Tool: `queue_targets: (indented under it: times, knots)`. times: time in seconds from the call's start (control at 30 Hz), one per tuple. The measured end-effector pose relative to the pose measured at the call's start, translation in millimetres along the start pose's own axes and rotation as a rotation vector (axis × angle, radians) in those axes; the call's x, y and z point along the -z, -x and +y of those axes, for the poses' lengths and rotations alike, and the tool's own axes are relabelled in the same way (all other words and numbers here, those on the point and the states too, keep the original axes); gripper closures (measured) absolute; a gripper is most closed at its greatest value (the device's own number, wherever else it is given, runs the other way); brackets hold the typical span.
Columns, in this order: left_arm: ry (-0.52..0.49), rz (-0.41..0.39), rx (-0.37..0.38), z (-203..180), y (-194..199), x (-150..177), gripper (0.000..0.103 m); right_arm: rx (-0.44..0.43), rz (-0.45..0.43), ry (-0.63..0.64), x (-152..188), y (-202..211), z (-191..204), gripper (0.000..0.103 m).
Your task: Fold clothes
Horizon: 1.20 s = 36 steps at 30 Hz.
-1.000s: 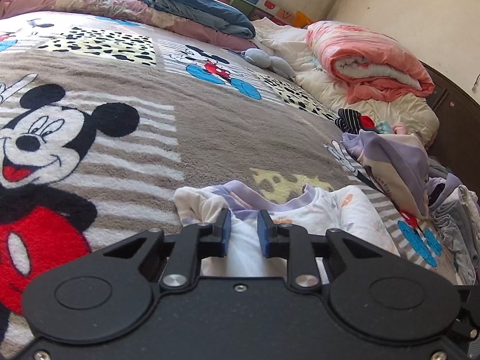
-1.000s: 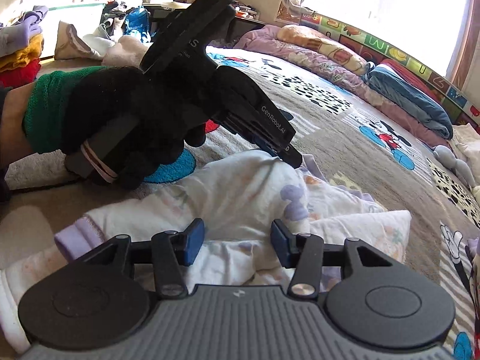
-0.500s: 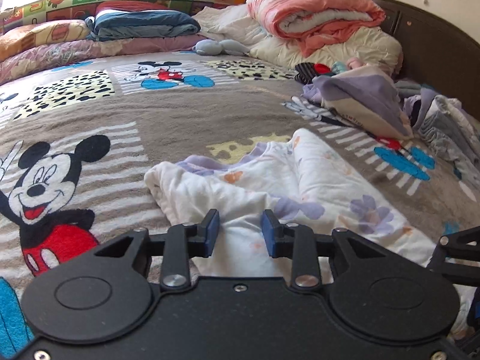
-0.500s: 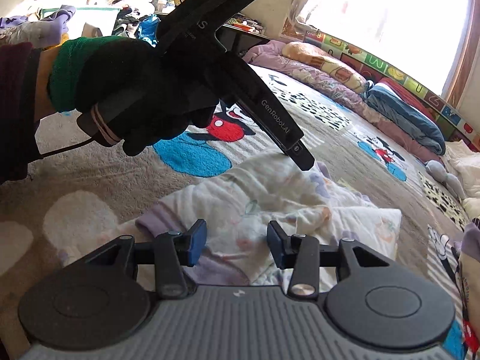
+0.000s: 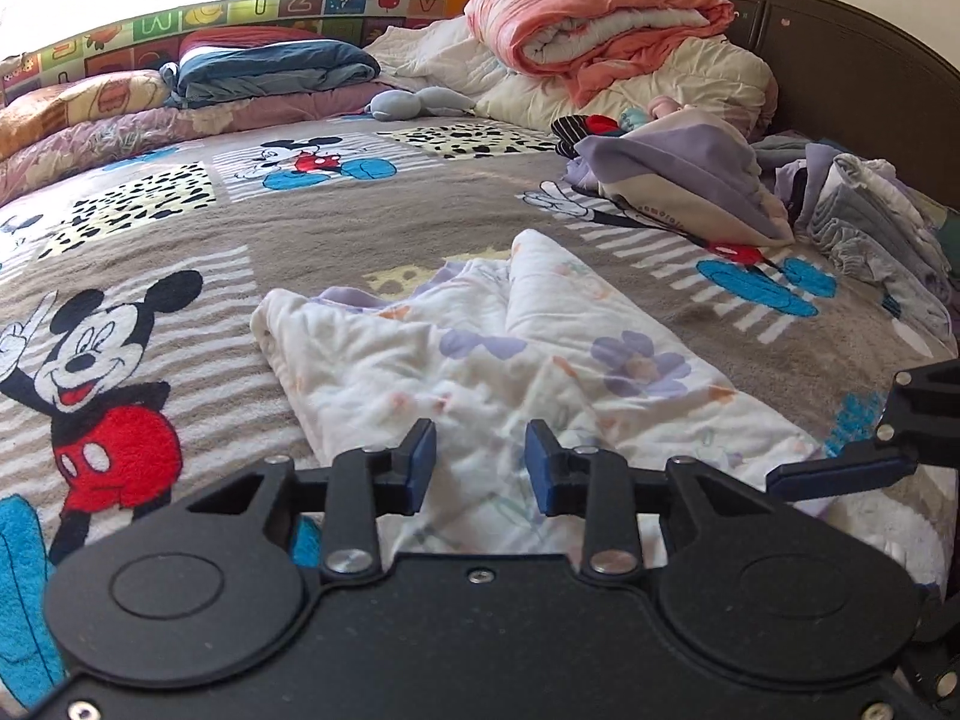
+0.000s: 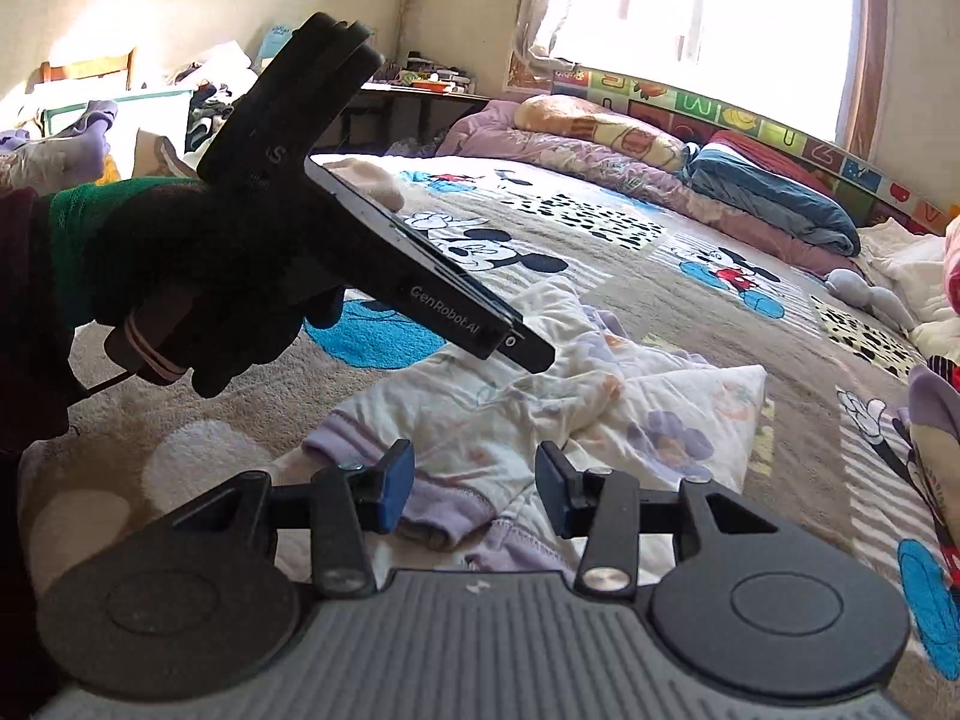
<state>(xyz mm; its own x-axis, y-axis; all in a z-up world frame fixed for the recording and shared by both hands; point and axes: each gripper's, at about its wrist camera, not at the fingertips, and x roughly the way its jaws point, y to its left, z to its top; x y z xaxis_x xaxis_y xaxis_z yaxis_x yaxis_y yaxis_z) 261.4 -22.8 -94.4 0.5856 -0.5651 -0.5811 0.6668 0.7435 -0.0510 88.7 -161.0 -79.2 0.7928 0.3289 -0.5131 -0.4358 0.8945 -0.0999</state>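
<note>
Left wrist view: the left gripper (image 5: 480, 457) hovers over the near edge of a white quilted garment with purple flower print and lilac trim (image 5: 498, 354). Its 2 blue-padded fingers (image 5: 421, 463) stand narrowly apart with nothing pinched between them; they have just been opening a little. The garment lies crumpled in the middle of the bed, on a grey fleece blanket with cartoon mouse pictures (image 5: 336, 240). To the far right sits a heap of lilac and grey clothes (image 5: 690, 180); behind it lies a rolled pink quilt (image 5: 600, 18). The tip of the right gripper (image 5: 840, 471) shows at the right edge.

Right wrist view: the right gripper (image 6: 474, 489) hangs above the garment's (image 6: 540, 414) lilac cuff, fingers (image 6: 393, 483) moderately apart and holding nothing, after closing slightly. On the left, a hand in a black glove with a green cuff (image 6: 198, 276) holds the left gripper (image 6: 531, 354) tilted down over the garment; from here I cannot tell whether its tip touches the cloth.
</note>
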Motion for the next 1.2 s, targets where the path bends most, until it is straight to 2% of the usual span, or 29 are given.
queue_targets:
  times: [0.1,0.17,0.23,0.27,0.37,0.47,0.5,0.53,0.57,0.7,0.83,1.0,1.07,1.2]
  knots:
    - [-0.002,-0.015,-0.065,-14.2,8.2,9.6,0.072,0.024,-0.022,-0.036,17.7,24.0,-4.0,0.057]
    - [-0.012,-0.059,-0.078,-25.0,28.2,9.7,0.072,0.047,-0.035,-0.058,26.7,34.9,-8.0,0.057]
    - [-0.025,-0.083,-0.123,-35.1,45.8,14.9,0.072,0.082,-0.073,-0.081,36.8,46.3,-13.7,0.058]
    - [-0.033,-0.07,-0.141,-38.9,47.1,19.2,0.072,0.088,-0.081,-0.102,41.0,47.5,-18.4,0.058]
    - [-0.052,0.034,-0.167,-45.7,30.0,41.5,0.073,0.098,-0.082,-0.152,52.6,45.7,-29.3,0.058]
    - [-0.025,0.018,-0.161,-46.8,36.1,43.1,0.072,0.079,-0.028,-0.17,63.8,38.8,-26.4,0.058]
    - [0.013,-0.013,-0.146,-43.1,44.9,40.5,0.068,0.069,-0.042,-0.172,65.2,43.0,-25.3,0.058]
    - [0.052,-0.045,-0.13,-39.5,53.7,37.9,0.055,0.06,-0.058,-0.182,65.2,48.2,-26.4,0.058]
    - [0.093,-0.073,-0.115,-35.2,61.1,35.7,0.051,0.056,-0.076,-0.196,64.6,52.9,-29.3,0.058]
    - [0.312,-0.11,-0.062,-2.1,60.3,36.9,0.051,0.023,-0.123,-0.358,61.1,58.9,-62.1,0.052]
    - [0.522,-0.096,-0.024,37.0,43.9,42.1,0.051,-0.04,-0.102,-0.52,62.9,40.4,-103.5,0.049]
    - [0.687,-0.074,0.047,77.3,16.8,44.0,0.046,-0.133,-0.078,-0.756,70.4,2.2,-162.9,0.04]
    - [0.745,-0.069,0.078,91.5,5.4,45.5,0.046,-0.194,-0.04,-0.865,74.2,-22.5,-188.1,0.039]
    - [0.824,-0.069,0.149,115.1,-12.4,39.2,0.046,-0.27,-0.009,-0.965,76.4,-66.6,-221.4,0.04]
